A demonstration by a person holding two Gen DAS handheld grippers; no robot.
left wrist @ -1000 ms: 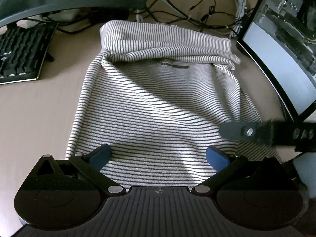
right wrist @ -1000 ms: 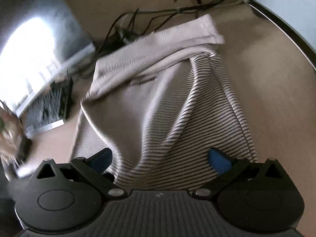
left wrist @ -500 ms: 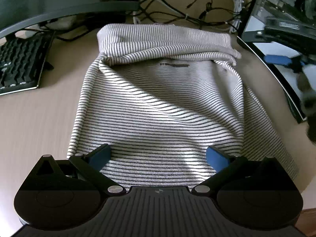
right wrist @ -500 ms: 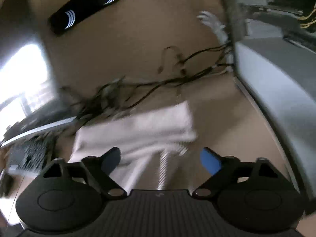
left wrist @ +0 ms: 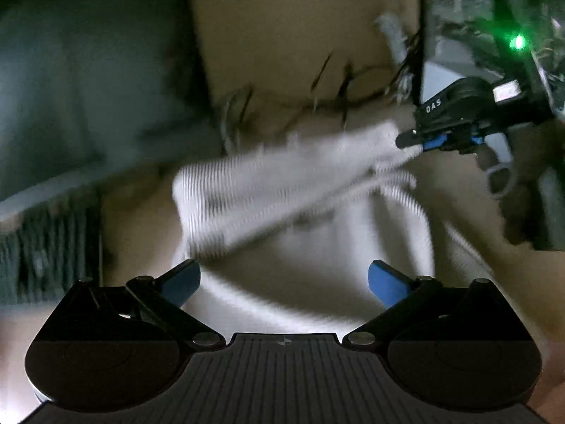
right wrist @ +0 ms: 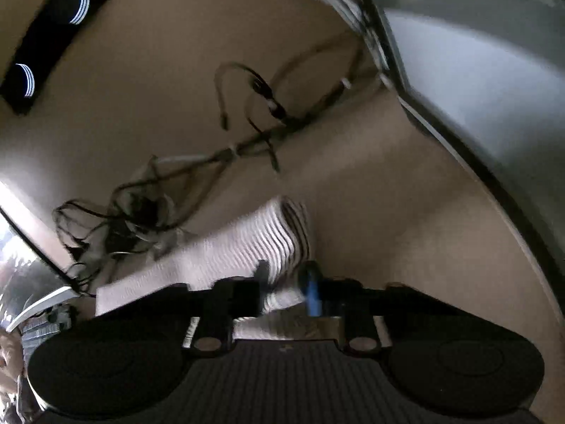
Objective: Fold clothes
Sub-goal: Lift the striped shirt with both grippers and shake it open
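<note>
The grey-and-white striped garment (left wrist: 289, 190) lies on the tan desk, its far edge folded over into a thick band. My left gripper (left wrist: 284, 281) is open and empty above the garment's near half; this view is motion-blurred. My right gripper (right wrist: 286, 282) is shut on the right end of the folded far band (right wrist: 247, 247). It also shows in the left wrist view (left wrist: 429, 139), pinching that corner near the monitor.
A tangle of cables (right wrist: 247, 134) lies on the desk behind the garment. A monitor (right wrist: 476, 70) stands at the right and a keyboard (left wrist: 39, 247) at the left. The tan desk (right wrist: 406, 219) shows to the right of the garment.
My right gripper has moved to the far right corner of the garment and shut on the folded band. My left gripper has swung forward over the cloth and stays open.
</note>
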